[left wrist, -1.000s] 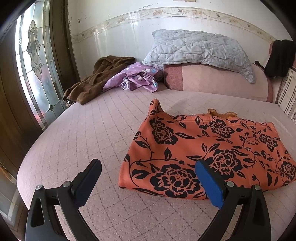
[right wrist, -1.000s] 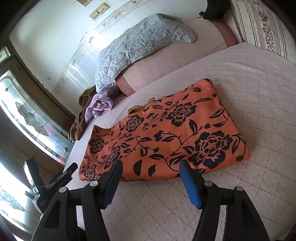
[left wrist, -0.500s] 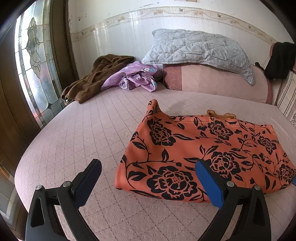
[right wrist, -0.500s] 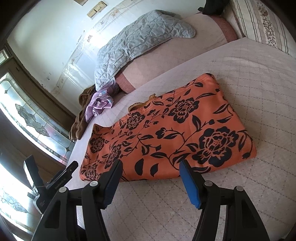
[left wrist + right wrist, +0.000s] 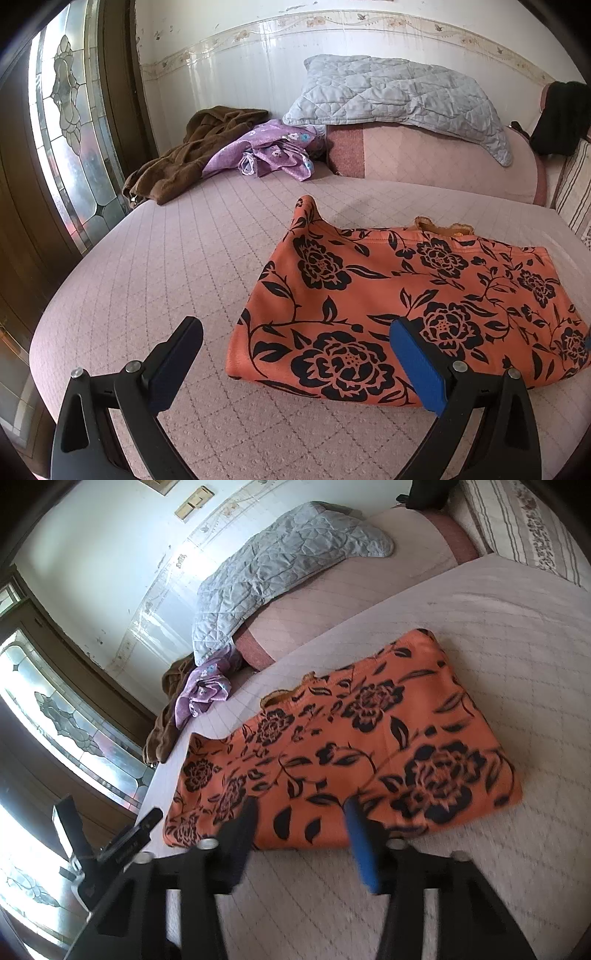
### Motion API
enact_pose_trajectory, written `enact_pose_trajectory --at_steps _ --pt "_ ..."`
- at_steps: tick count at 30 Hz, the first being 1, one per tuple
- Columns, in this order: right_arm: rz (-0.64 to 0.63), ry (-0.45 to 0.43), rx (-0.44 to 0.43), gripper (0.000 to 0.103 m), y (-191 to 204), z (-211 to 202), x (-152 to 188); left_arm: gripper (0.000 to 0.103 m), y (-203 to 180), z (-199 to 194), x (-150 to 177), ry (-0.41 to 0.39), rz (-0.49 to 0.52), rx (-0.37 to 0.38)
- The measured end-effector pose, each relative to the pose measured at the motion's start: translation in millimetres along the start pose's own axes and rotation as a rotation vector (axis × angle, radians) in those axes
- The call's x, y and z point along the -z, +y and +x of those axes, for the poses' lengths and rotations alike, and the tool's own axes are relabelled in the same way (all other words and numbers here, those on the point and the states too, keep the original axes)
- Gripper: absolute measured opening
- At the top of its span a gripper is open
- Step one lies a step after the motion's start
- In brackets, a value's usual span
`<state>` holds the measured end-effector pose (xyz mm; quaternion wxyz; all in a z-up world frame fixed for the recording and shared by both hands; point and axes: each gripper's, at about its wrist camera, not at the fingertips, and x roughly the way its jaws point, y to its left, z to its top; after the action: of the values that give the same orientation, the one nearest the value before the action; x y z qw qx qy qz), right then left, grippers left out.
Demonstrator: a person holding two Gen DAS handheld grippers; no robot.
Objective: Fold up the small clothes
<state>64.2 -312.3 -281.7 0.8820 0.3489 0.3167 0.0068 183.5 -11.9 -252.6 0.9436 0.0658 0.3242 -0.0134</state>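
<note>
Pink quilted bedding covered the bed point(image 5: 155, 266), which carried everything in view. An orange garment point(image 5: 406, 295) printed with black flowers lay flat toward the bed's near edge, already folded into a long rectangle, probably so that one more fold across its length would finish it. One corner stood up in a small peak at its far left end, and a lace trim showed along its far edge.

The left gripper point(image 5: 295, 354) hovered over the garment's near left corner, its fingers spread wide and holding nothing, seemingly lined up to take that corner. The right gripper point(image 5: 301, 830) sat low at the garment's near edge, blurred, its fingers also apart and empty.

A brown robe point(image 5: 192, 151), a purple cloth point(image 5: 269, 151) and a grey quilted pillow point(image 5: 399, 96) lay well apart at the bed's far edge, out of the working area.
</note>
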Motion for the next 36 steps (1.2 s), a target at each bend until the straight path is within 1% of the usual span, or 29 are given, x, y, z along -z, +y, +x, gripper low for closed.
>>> enact_pose_trajectory --at_steps 4,6,9,11,12,14,15,16,17,18,20,21,23,24,25,26,27,28,29,30,31,32,33,34,36 --pt "-0.044 -0.003 0.061 0.039 3.2 10.6 -24.1 0.101 -2.0 7.6 -1.5 0.018 0.008 0.004" --pt "-0.008 -0.008 0.077 0.039 -7.4 16.4 -37.7 0.101 -1.3 14.6 -5.9 0.032 0.005 0.011" --pt "0.046 -0.003 0.129 0.039 -27.0 29.6 -53.1 0.101 5.4 31.4 -19.8 0.061 -0.007 0.032" --pt "0.077 0.029 0.167 0.039 -42.1 44.6 -61.3 0.101 11.2 51.6 -34.9 0.064 0.014 -0.005" --pt "0.089 0.061 0.192 0.039 -51.1 56.3 -64.4 0.101 13.5 61.4 -39.2 0.077 0.024 -0.014" --pt "0.116 0.143 0.217 0.036 -67.3 78.9 -65.6 0.101 17.1 95.1 -42.7 0.156 0.049 -0.036" --pt "0.128 0.15 0.208 0.033 -73.0 84.0 -65.8 0.101 20.4 111.2 -40.1 0.197 0.052 -0.071" --pt "0.137 0.137 0.194 0.033 -75.6 83.6 -68.9 0.101 26.7 124.7 -35.1 0.23 0.043 -0.104" --pt "0.141 0.135 0.187 0.033 -75.2 81.9 -71.7 0.102 34.7 133.4 -30.9 0.261 0.011 -0.084" --pt "0.143 0.117 0.179 0.037 -73.9 78.2 -74.9 0.102 40.5 136.2 -31.0 0.28 -0.03 -0.052" --pt "0.125 0.043 0.148 0.037 -67.5 68.0 -85.9 0.102 49.7 134.7 -34.8 0.28 -0.087 -0.017" --pt "0.112 0.025 0.151 0.037 -65.3 67.6 -92.6 0.102 53.3 133.9 -37.1 0.274 -0.098 -0.024" --pt "0.089 0.013 0.192 0.037 -64.3 79.3 -109.7 0.102 61.3 135.5 -39.9 0.279 -0.133 -0.015" --pt "0.097 0.017 0.215 0.037 -67.3 87.9 -115.8 0.102 67.4 136.7 -40.9 0.288 -0.165 -0.006" --pt "0.121 0.042 0.237 0.037 -74.4 101.7 -121.6 0.102 73.7 136.9 -41.7 0.292 -0.19 -0.006" --pt "0.162 0.118 0.272 0.033 -86.1 123.1 -125.2 0.102 78.5 137.3 -42.4 0.295 -0.207 -0.018" --pt "0.186 0.166 0.302 0.031 -92.9 136.7 -126.9 0.102 82.6 137.1 -43.1 0.293 -0.209 -0.045" --pt "0.185 0.148 0.33 0.035 -90.0 139.4 -130.5 0.102 85.9 135.7 -44.2 0.283 -0.206 -0.065" --pt "0.157 0.133 0.364 0.035 -76.3 138.2 -136.5 0.102 90.7 131.6 -46.3 0.262 -0.205 -0.082" --pt "0.108 0.119 0.37 0.035 -55.4 137.2 -141.9 0.102 93.1 126.9 -46.9 0.246 -0.208 -0.089" --pt "0.073 0.104 0.345 0.035 -39.9 137.0 -144.1 0.102 96.8 123.2 -49.0 0.229 -0.209 -0.103" --pt "0.019 0.094 0.293 0.035 -13.3 139.9 -146.0 0.102 100.8 120.9 -50.2 0.216 -0.21 -0.121" --pt "-0.018 0.109 0.255 0.035 7.9 146.7 -145.9 0.102 105.9 120.6 -50.0 0.218 -0.215 -0.143" --pt "-0.051 0.146 0.208 0.035 31.6 159.2 -144.3 0.102 110.8 122.1 -48.5 0.23 -0.221 -0.158" --pt "-0.098 0.216 0.098 0.035 77.5 189.0 -136.2 0.102 119.0 127.6 -45.1 0.255 -0.238 -0.156"
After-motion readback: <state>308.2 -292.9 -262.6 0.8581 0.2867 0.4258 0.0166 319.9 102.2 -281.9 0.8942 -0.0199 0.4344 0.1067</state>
